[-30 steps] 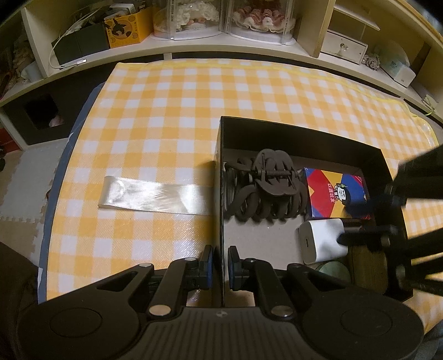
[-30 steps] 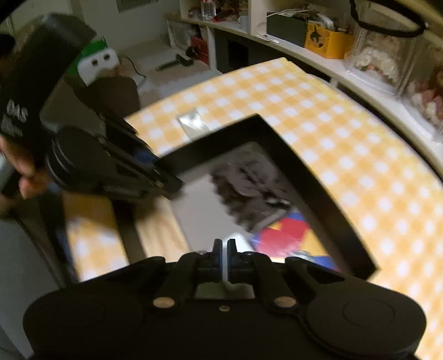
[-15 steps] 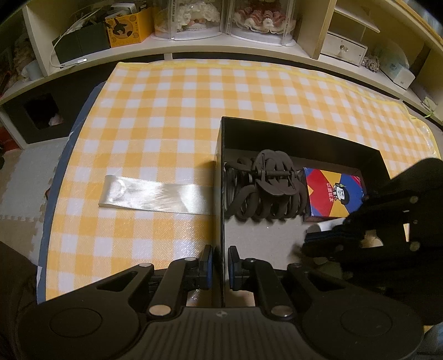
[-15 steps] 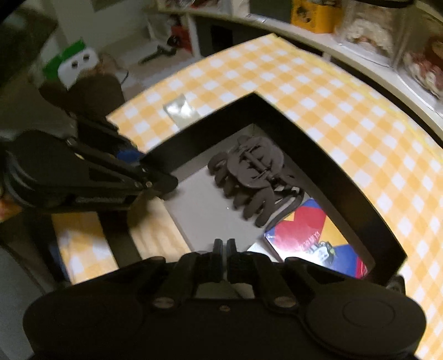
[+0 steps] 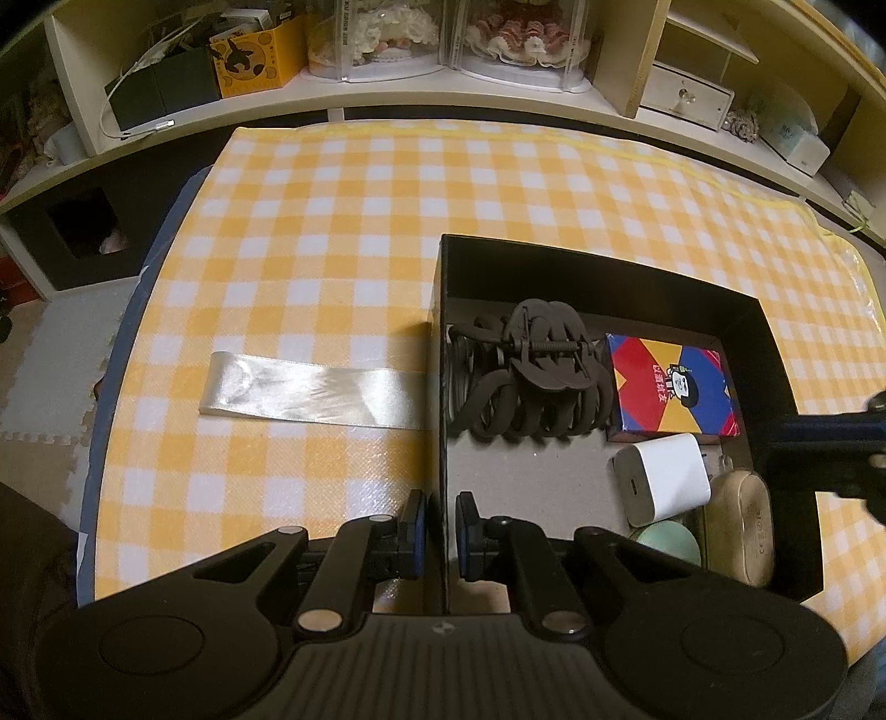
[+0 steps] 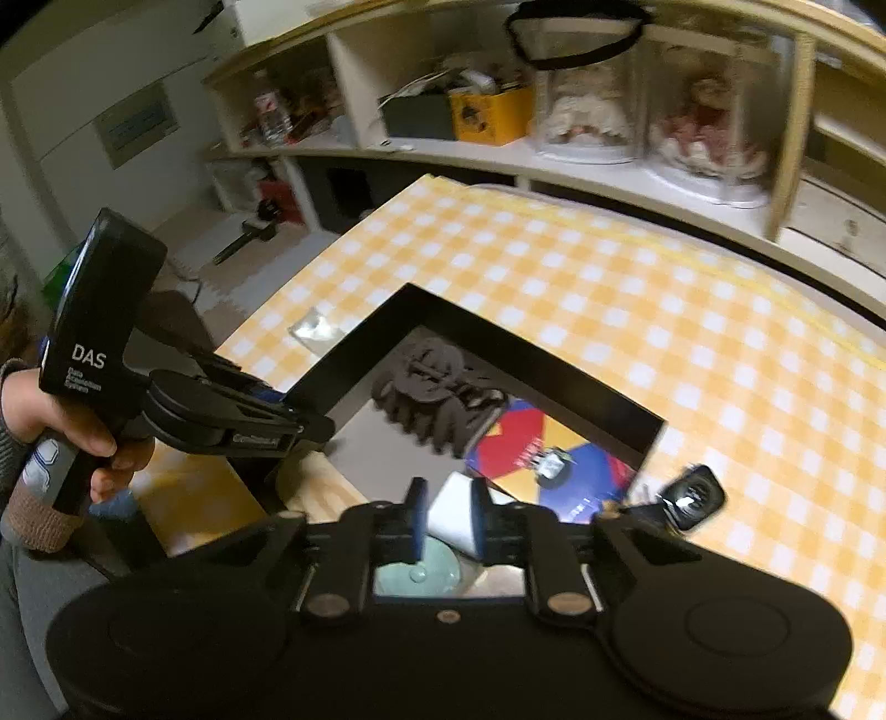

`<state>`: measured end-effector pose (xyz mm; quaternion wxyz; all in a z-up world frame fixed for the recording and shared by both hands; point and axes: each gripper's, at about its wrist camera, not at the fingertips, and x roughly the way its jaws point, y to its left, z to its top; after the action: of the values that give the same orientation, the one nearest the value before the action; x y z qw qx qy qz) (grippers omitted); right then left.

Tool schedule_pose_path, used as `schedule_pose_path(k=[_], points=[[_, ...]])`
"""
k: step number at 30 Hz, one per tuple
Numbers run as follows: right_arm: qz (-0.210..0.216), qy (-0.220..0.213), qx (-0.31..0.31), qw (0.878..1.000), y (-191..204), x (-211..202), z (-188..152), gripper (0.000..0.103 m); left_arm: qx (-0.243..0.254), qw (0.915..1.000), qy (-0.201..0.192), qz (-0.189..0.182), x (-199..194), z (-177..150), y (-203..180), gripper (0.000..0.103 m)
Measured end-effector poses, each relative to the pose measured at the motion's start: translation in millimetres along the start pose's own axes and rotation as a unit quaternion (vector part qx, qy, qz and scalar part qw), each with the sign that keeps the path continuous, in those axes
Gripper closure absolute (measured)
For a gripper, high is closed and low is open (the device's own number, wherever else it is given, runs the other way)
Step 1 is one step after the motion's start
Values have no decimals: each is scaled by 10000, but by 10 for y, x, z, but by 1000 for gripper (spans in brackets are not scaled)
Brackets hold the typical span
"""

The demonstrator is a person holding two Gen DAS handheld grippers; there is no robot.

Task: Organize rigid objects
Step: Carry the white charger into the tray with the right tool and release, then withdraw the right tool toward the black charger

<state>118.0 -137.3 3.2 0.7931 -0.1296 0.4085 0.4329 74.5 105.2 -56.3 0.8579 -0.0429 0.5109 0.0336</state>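
Observation:
A black open box (image 5: 609, 266) sits on the yellow checked cloth. Inside lie a dark brown hair claw (image 5: 531, 376), a colourful card pack (image 5: 670, 387), a white charger (image 5: 662, 482), a beige case (image 5: 742, 526) and a pale green round lid (image 5: 664, 545). My left gripper (image 5: 441, 526) is shut on the box's left wall near the front corner. My right gripper (image 6: 447, 520) hovers over the box's right end above the white charger (image 6: 454, 512). Its jaws are opening and the pads touch nothing. It also shows as dark bars (image 5: 819, 448) in the left wrist view.
A silver ribbon strip (image 5: 310, 387) lies flat on the cloth left of the box. A small shiny black object (image 6: 692, 498) rests on the cloth by the box's right side. Shelves with display cases (image 5: 459, 39) line the far edge. A hand (image 6: 66, 421) holds the left gripper's handle.
The right gripper has pulled back out of the box toward the right and up, uncovering the charger and the beige case. Its jaws have parted. The left gripper has not moved.

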Motion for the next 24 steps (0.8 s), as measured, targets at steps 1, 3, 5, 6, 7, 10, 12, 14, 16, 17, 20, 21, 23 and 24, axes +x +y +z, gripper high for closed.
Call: schedule_pose_path(k=[1,3,5,6,7,10,12,14,16,17,20,21,23,24], points=[[-68,-51,28,10000,-1,-17,-14,78,11,10000,-3,9,-2,-4,-6,92],[-206,-167,114,9996,6,-101,-68,73,29,10000,-7,21,-5,-5,-11,92],[-372,-270,172,9988,14,-160,-126,55,29,10000,-7,24,-8,-6,-8,92],[-453,-320,191,9983,24,-206,-163,50,31,10000,-8,26,-9,-8,-9,92],[-534,-364,219,9977,30,-231,-194,42,34,10000,-10,27,-10,-9,-9,92],[-698,-472,368,9958,11,-296,-270,24,46,10000,-13,39,-17,-13,-13,92],[-791,-560,458,9942,-13,-346,-316,16,51,10000,-15,44,-20,-14,-13,92],[-907,-647,509,9925,-26,-376,-349,4,51,10000,-14,44,-20,-15,-14,92],[-992,-668,525,9914,-43,-381,-371,1,60,10000,-14,50,-21,-18,-16,92],[-1010,-657,530,9913,-53,-377,-379,0,66,10000,-15,55,-21,-19,-19,92],[-1070,-663,599,9902,-96,-377,-391,0,79,9999,-14,68,-27,-21,-21,92],[-1100,-695,603,9897,-102,-382,-398,0,83,9999,-14,73,-28,-22,-22,92],[-1143,-745,613,9888,-136,-397,-402,0,88,9999,-11,80,-28,-22,-27,92],[-1163,-772,641,9881,-155,-403,-402,0,90,9999,-10,84,-29,-23,-28,92]])
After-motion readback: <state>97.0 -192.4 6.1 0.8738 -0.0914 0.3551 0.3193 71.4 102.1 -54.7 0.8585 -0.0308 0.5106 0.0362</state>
